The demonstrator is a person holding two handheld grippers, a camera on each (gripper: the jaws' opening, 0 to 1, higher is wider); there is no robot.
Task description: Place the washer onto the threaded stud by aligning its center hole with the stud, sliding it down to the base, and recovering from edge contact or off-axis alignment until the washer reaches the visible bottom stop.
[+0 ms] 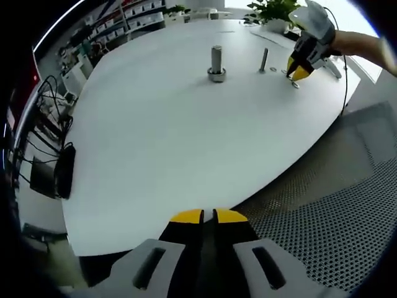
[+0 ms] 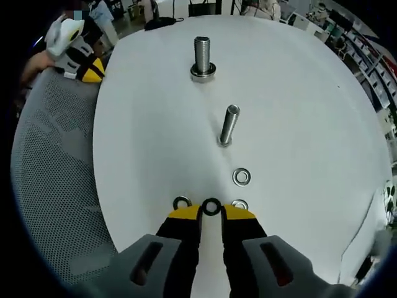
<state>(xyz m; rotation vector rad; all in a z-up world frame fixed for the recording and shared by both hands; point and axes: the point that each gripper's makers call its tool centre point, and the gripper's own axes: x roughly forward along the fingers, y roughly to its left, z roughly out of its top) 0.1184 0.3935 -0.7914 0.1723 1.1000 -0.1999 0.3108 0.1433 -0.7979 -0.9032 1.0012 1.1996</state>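
Note:
A tall threaded stud (image 2: 203,56) stands in a round base near the middle of the white table (image 2: 298,112); it is also upright in the left gripper view (image 1: 216,61). A thinner stud (image 2: 228,125) (image 1: 264,60) stands closer to my right gripper. My right gripper (image 2: 211,213) is low on the table, its yellow tips shut on a dark washer (image 2: 211,207). Loose washers lie to its left (image 2: 182,203), to its right (image 2: 239,204) and ahead (image 2: 242,177). My left gripper (image 1: 208,216) is shut with nothing in it, held over the table's near edge.
A grey mesh chair (image 1: 347,205) sits by the table edge between the two grippers. The person's hand holds the right gripper (image 1: 299,68) at the far side. Shelves and cables (image 1: 56,143) line the left; potted plants (image 1: 273,9) stand behind the table.

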